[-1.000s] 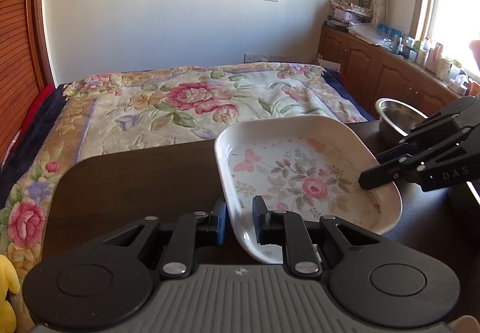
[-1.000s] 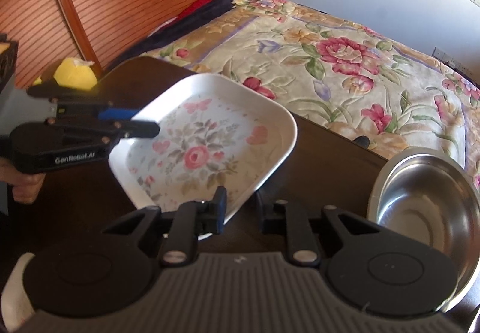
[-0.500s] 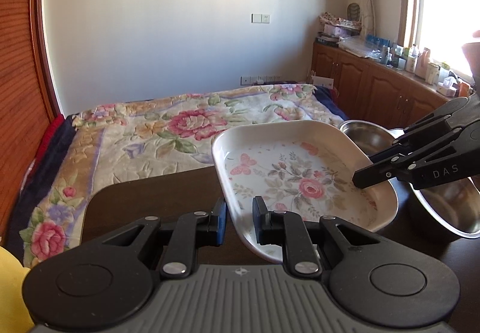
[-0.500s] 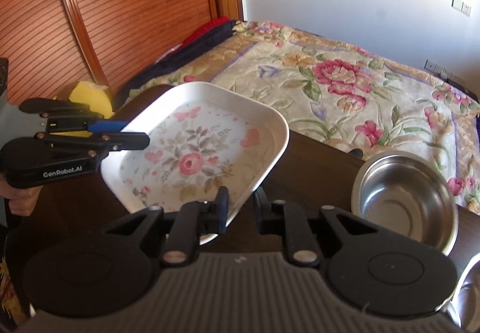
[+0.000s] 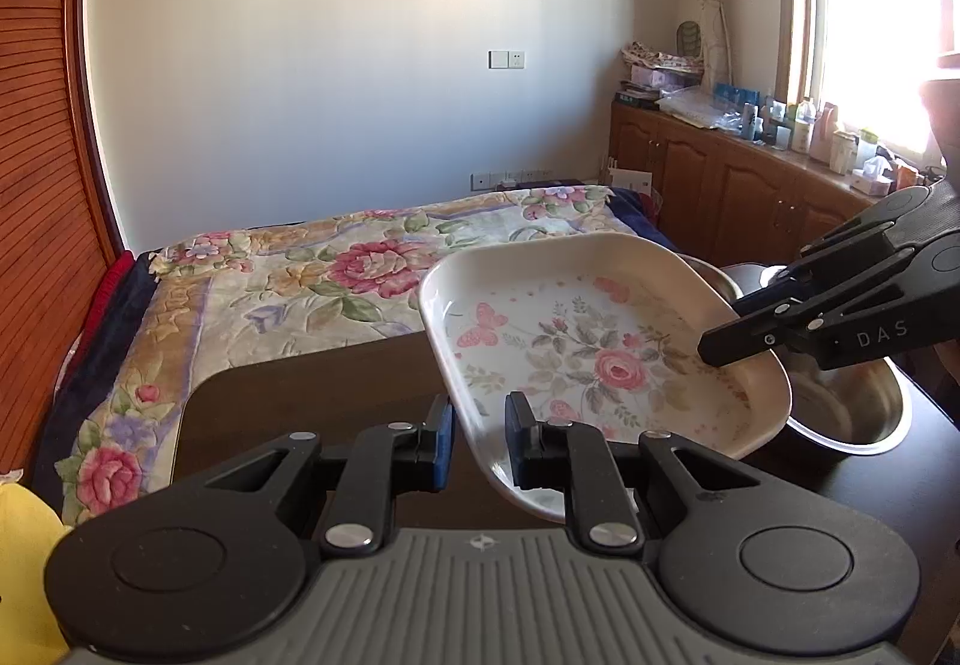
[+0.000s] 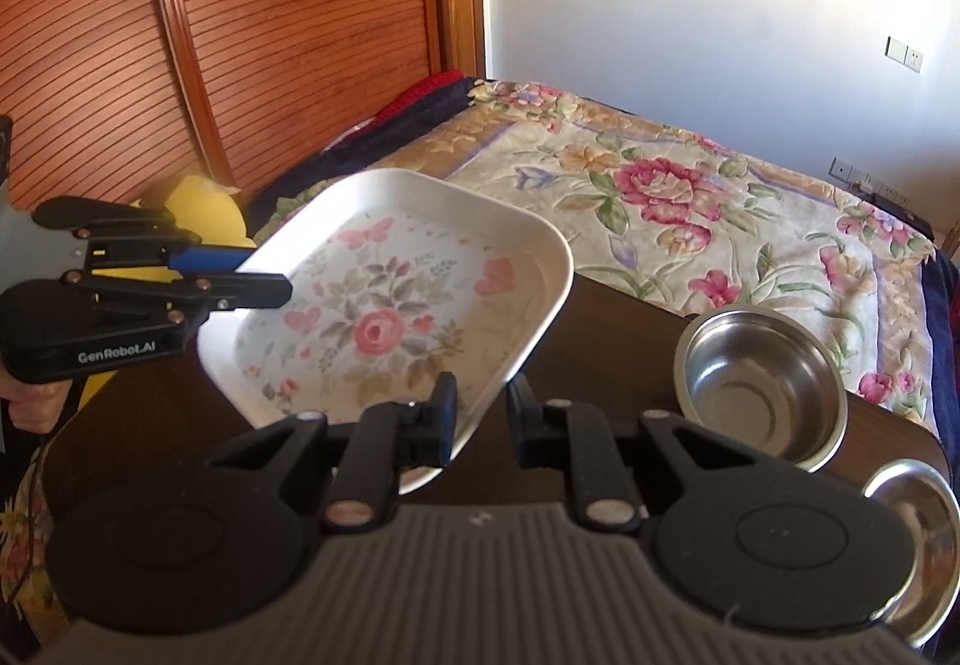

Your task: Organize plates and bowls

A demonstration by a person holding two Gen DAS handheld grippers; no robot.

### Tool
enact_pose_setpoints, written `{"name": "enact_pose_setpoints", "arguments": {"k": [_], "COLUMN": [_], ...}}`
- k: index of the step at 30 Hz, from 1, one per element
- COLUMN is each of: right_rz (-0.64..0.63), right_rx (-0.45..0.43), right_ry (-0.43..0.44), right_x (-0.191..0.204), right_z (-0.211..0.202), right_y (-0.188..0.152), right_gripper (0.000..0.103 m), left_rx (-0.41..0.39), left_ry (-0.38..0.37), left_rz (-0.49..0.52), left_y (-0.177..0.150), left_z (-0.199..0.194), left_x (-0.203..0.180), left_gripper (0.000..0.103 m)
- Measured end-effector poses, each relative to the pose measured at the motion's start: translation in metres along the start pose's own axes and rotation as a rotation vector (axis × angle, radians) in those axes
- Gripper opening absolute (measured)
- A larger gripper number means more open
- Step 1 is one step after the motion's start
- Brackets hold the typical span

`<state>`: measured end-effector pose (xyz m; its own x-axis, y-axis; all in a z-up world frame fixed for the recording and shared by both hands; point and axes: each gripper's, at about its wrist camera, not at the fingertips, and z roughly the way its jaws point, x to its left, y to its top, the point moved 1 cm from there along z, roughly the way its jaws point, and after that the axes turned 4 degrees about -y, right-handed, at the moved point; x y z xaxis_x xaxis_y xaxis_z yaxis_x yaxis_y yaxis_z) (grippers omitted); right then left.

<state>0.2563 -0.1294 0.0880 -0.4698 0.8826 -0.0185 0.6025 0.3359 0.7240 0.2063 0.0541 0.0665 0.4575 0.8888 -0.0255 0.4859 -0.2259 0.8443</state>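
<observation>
Behind the dark brown bench is a flowery bed, and the left gripper and right gripper each pinch the white square flower plate up in the air, so the shiny metal bowl and everything else still need sorting.

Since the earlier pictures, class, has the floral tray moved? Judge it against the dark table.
Yes. The floral tray, gripped by both claws, has risen off the dark table and shifted toward the steel bowl.
</observation>
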Motion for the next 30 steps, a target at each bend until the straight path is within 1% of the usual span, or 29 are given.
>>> {"name": "enact_pose_setpoints", "arguments": {"k": [11, 19, 30], "right_rz": [-0.02, -0.004, -0.004], "right_rx": [0.004, 0.006, -0.022], "right_ry": [-0.011, -0.006, -0.005], "right_x": [0.012, 0.026, 0.04], "right_z": [-0.02, -0.036, -0.068], "right_y": [-0.021, -0.047, -0.066], "right_gripper": [0.02, 0.02, 0.02], "left_rx": [-0.002, -0.003, -0.028], "left_ry": [-0.023, -0.031, -0.036], "left_rz": [0.0, -0.006, -0.012], "left_y": [-0.024, -0.042, -0.057], "left_z": [-0.026, -0.047, -0.076], "left_x": [-0.018, -0.029, -0.045], "left_gripper": [0.02, 0.02, 0.02]}}
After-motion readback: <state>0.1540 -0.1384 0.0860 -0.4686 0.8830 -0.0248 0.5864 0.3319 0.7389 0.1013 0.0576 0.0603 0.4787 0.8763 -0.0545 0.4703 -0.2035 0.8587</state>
